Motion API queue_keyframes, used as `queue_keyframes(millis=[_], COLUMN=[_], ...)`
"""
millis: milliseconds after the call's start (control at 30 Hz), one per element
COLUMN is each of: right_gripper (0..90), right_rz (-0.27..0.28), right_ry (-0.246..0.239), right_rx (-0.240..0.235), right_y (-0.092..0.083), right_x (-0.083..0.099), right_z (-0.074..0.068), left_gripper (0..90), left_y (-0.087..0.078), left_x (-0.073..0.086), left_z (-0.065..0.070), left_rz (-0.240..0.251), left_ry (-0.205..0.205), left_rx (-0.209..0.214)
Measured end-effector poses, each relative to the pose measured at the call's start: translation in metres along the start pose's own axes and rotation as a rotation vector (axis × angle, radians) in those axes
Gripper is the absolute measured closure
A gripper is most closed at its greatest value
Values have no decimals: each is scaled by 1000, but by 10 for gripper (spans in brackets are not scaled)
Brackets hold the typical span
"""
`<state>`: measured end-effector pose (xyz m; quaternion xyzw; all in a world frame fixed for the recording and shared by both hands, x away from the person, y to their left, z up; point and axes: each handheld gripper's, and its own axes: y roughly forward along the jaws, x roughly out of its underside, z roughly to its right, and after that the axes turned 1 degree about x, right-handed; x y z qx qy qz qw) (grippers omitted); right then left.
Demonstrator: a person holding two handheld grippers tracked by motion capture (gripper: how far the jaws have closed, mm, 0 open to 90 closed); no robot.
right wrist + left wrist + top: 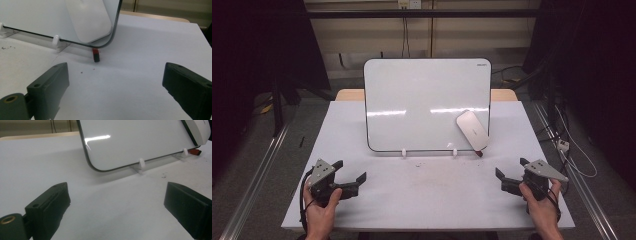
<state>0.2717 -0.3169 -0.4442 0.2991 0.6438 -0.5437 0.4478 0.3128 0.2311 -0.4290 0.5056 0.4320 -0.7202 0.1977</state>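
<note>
- On the floor stands the big white table (pixel 422 200), and it is the biggest thing you have in front of you.
- At the far middle of the table stands the whiteboard (pixel 422 100). It leans back and rests on two small white clips (pixel 404 151) along its near edge. Its face is blank, with two bright streaks of light on it.
- On the right, low part of the whiteboard sits the white eraser (pixel 472 129). It is tilted and lies flat against the board, and its low end reaches the board's near right corner.
- Near the left corner of the table, your left hand (pixel 319 212) holds the left gripper (pixel 349 172). Its black jaws are spread wide, with nothing between them. They sit low over the table and aim toward the board's left corner.
- Near the right corner, your right hand (pixel 542 205) holds the right gripper (pixel 511 169). Its jaws are spread wide too, and they pinch nothing. They aim at the eraser, which is well apart from them.
- Just under the board's right corner lies a small red and black thing (pixel 95 54) on the table. It is too small to tell what it is.
- Near the clips, some tiny dark crumbs (pixel 419 163) dot the table.
</note>
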Motion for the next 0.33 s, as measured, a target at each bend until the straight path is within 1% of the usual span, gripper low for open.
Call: queue_keyframes(millis=[67, 133, 200, 233, 300, 333], right_gripper=[67, 68, 67, 66, 67, 66], right_rz=[6, 1, -7, -13, -15, -14], right_ry=[1, -12, -7, -18, -14, -19], right_rx=[4, 9, 4, 3, -8, -10], right_y=[-2, -2, 0, 1, 2, 2], right_x=[1, 2, 4, 5, 5, 5], right_z=[1, 2, 3, 3, 2, 1], left_gripper=[60, 60, 60, 60, 60, 60], left_y=[0, -2, -3, -4, -5, -5], left_x=[0, -1, 0, 0, 0, 0], left_z=[0, 0, 1, 1, 0, -1], left_rz=[0, 3, 5, 7, 12, 15], left_ry=[-1, 1, -5, -4, -5, -12], left_rx=[1, 2, 1, -1, -7, -10])
